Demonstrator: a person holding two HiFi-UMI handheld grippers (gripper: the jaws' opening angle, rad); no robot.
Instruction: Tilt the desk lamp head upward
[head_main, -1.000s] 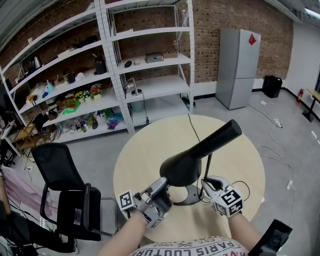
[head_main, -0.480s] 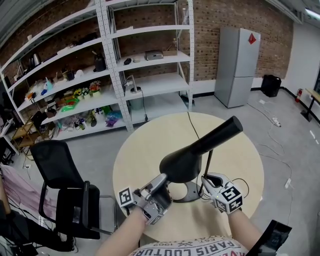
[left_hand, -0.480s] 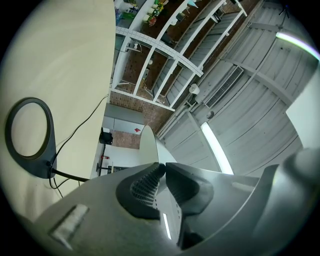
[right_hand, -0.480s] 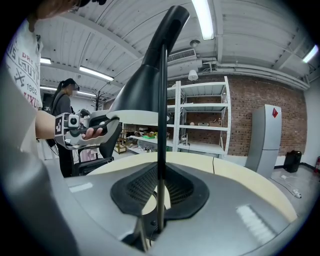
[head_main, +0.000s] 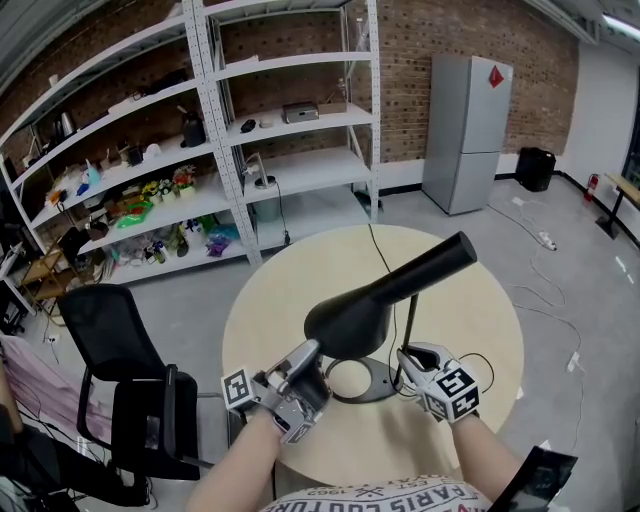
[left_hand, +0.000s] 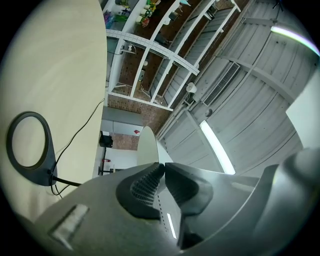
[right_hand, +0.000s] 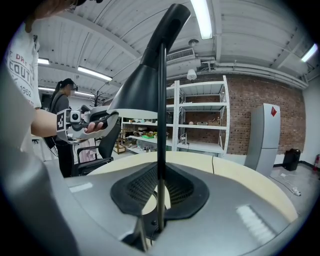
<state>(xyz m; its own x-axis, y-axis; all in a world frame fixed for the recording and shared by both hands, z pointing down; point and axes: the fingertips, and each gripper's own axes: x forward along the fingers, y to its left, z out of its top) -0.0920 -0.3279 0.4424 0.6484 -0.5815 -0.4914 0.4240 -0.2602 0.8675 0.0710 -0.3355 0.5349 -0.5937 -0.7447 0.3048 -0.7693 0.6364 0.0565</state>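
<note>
Left gripper (head_main: 310, 352), its jaws just closing, pinches the rim of the lamp head (head_main: 352, 318); right gripper (head_main: 407, 357) clamps the lamp stem (head_main: 411, 322) above the counter (head_main: 265, 300).

Quick headcount: one desk lamp (head_main: 385, 300), made up of one head (head_main: 350, 320), one stem (head_main: 411, 330), one ring base (head_main: 385, 385) and one cord (head_main: 380, 255). One round bench (head_main: 290, 290) carries it. Two claws: the left claw (head_main: 312, 347), whose jaws have just been closing with the head's rim between them, and the right claw (head_main: 405, 355). Further out from the bench there's one black office chair (head_main: 110, 330) at 8 o'clock, two bays of white shelving (head_main: 310, 172) at 11 o'clock and one grey fridge (head_main: 465, 130) at 1 o'clock. The right gripper view adds one person (right_hand: 62, 107) in the background.
</note>
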